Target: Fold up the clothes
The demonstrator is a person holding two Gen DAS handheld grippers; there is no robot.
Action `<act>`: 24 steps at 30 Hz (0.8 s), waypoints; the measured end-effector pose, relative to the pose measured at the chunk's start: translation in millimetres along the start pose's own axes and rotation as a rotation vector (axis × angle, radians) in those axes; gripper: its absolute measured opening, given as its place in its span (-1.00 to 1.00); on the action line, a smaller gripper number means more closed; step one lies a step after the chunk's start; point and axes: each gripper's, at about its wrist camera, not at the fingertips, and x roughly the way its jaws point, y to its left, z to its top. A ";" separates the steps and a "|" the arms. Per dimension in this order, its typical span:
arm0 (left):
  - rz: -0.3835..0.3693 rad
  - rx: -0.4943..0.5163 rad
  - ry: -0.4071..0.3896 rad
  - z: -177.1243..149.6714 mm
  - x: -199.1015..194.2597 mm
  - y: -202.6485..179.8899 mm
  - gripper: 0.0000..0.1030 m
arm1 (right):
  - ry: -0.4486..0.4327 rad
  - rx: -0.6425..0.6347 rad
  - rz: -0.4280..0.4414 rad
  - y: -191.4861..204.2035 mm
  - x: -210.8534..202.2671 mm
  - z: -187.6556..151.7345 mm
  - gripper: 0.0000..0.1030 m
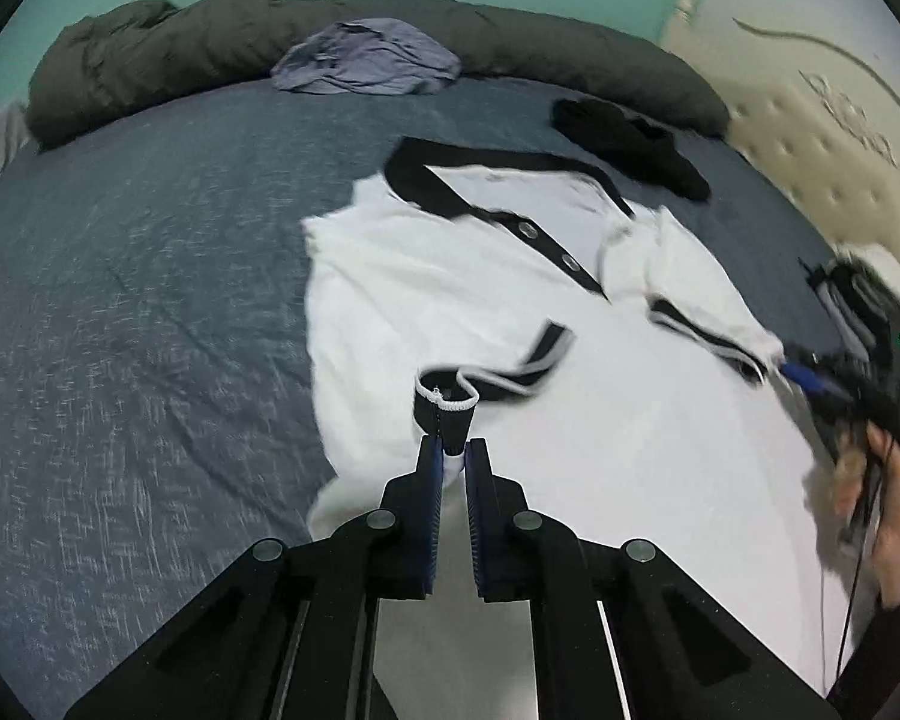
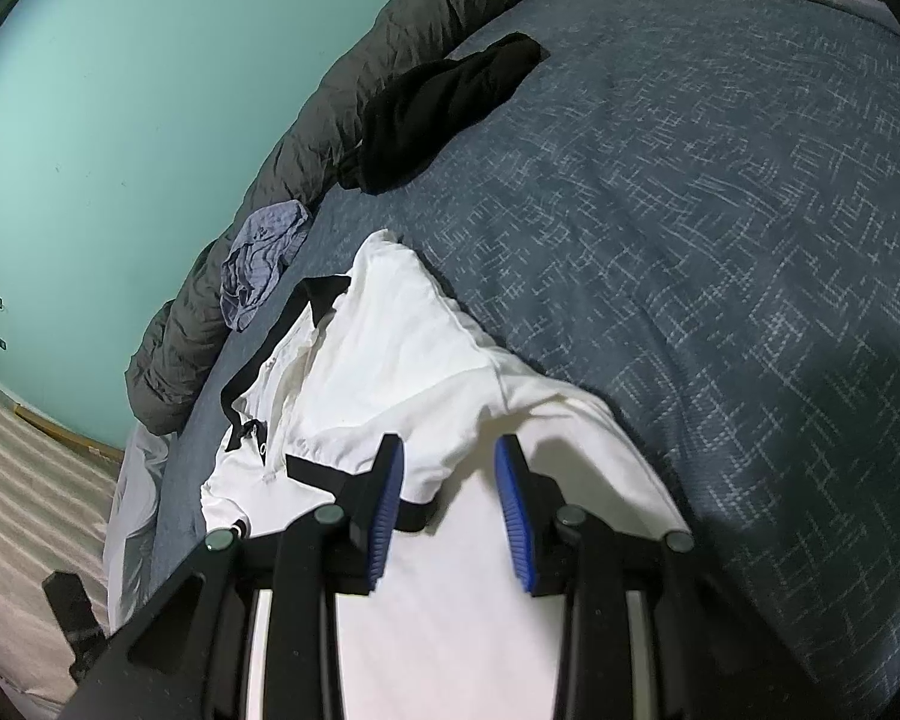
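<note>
A white polo shirt [image 1: 450, 276] with black collar and black-striped sleeve cuffs lies spread on the blue bed cover [image 1: 138, 300]. My left gripper [image 1: 453, 450] is shut on the black cuff [image 1: 447, 414] of one sleeve, folded in over the shirt body. My right gripper [image 1: 810, 378] shows at the right in the left wrist view, at the other sleeve's cuff [image 1: 714, 336]. In the right wrist view the right gripper [image 2: 450, 450] is open, its blue pads [image 2: 390, 492] apart over the white shirt [image 2: 402, 360], with a black cuff band [image 2: 318, 471] just beside the left finger.
A rolled dark olive duvet [image 1: 210, 60] lines the far bed edge. A crumpled grey-blue garment [image 1: 366, 57] lies against it and a black garment [image 1: 630, 144] lies beyond the shirt. A cream tufted headboard [image 1: 822, 138] is on the right. A teal wall [image 2: 120, 120] stands behind.
</note>
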 end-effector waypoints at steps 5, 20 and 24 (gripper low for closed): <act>-0.018 0.032 0.098 -18.8 11.8 -12.7 -0.81 | 0.003 0.002 0.005 1.4 0.4 -1.2 -0.39; 0.023 -0.040 0.080 4.1 27.1 -5.5 -0.43 | 0.006 0.009 0.008 1.3 0.7 -1.0 -0.39; 0.049 -0.022 0.169 -15.1 54.0 -10.2 -0.43 | 0.006 0.015 0.008 0.2 1.3 -0.4 -0.39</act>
